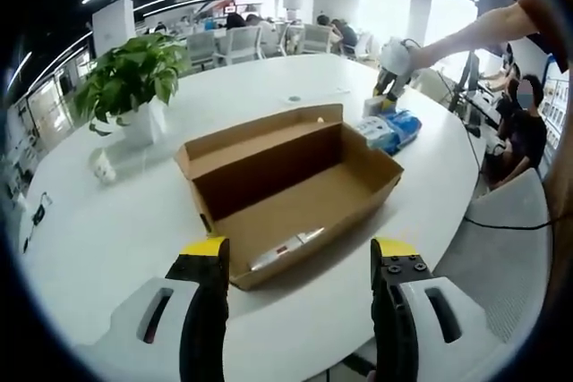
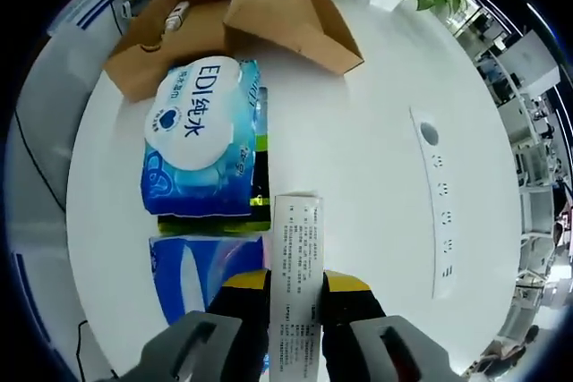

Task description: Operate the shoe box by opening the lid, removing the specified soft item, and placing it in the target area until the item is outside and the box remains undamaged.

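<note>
Right gripper [image 2: 295,288] pinches a slim white carton [image 2: 297,257], jaws tight on its sides, beside the blue wipes pack [image 2: 199,140] on the white table [image 2: 385,158]. Left gripper [image 1: 300,261] hangs wide before the opened shoe box [image 1: 286,185]. I judge those wipes light, squashy, slippery: I'd grip mid-pack.

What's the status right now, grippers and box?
Left gripper open, empty. Right gripper shut on white carton. Shoe box open, undamaged; wipes pack outside on table.

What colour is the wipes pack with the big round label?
Blue wipes pack, best in right gripper view.
</note>
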`<action>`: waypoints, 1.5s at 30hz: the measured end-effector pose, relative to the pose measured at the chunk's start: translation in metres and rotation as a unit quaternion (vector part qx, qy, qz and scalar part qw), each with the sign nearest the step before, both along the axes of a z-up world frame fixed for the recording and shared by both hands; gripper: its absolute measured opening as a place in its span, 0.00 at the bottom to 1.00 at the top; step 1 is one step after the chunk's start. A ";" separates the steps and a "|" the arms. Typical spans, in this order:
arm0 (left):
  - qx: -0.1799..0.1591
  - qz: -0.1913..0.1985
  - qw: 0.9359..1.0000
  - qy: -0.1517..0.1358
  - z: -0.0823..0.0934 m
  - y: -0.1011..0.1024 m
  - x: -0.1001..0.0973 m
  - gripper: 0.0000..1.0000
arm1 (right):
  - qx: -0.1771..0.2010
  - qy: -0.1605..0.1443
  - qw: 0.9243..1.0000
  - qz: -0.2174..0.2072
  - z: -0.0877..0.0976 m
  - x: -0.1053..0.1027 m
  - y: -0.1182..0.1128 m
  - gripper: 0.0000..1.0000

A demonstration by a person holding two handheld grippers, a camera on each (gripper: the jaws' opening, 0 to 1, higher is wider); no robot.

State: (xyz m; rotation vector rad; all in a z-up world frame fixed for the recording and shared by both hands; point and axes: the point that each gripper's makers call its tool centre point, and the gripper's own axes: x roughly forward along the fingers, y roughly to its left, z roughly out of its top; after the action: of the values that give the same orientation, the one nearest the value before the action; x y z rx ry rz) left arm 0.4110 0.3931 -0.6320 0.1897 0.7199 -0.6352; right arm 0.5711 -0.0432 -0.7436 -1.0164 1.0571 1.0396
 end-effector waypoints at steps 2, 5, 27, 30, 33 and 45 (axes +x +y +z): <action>0.001 0.000 1.000 0.002 -0.001 -0.001 0.000 0.64 | -0.003 0.005 1.000 0.006 -0.004 -0.002 -0.001 0.17; 0.003 -0.001 1.000 0.004 -0.002 -0.002 0.001 0.64 | -0.016 0.010 1.000 0.024 -0.010 -0.005 -0.004 0.17; 0.013 -0.007 1.000 0.011 -0.005 -0.010 -0.001 0.64 | -0.047 0.020 0.996 0.068 -0.025 -0.003 -0.028 0.17; 0.014 -0.006 1.000 0.010 -0.005 -0.009 0.000 0.64 | -0.048 0.020 0.996 0.066 -0.024 -0.003 -0.029 0.17; 0.014 -0.007 1.000 0.011 -0.006 -0.009 0.001 0.64 | -0.048 0.020 0.997 0.064 -0.024 -0.002 -0.029 0.17; 0.013 -0.008 1.000 0.006 -0.003 -0.008 0.003 0.64 | -0.041 0.009 0.998 0.037 -0.013 0.000 -0.034 0.25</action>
State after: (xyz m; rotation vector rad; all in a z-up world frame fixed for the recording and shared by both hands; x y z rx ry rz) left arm 0.4140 0.3847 -0.6345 0.2156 0.7383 -0.6437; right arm 0.5713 -0.0772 -0.7565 -1.1203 1.0920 1.0742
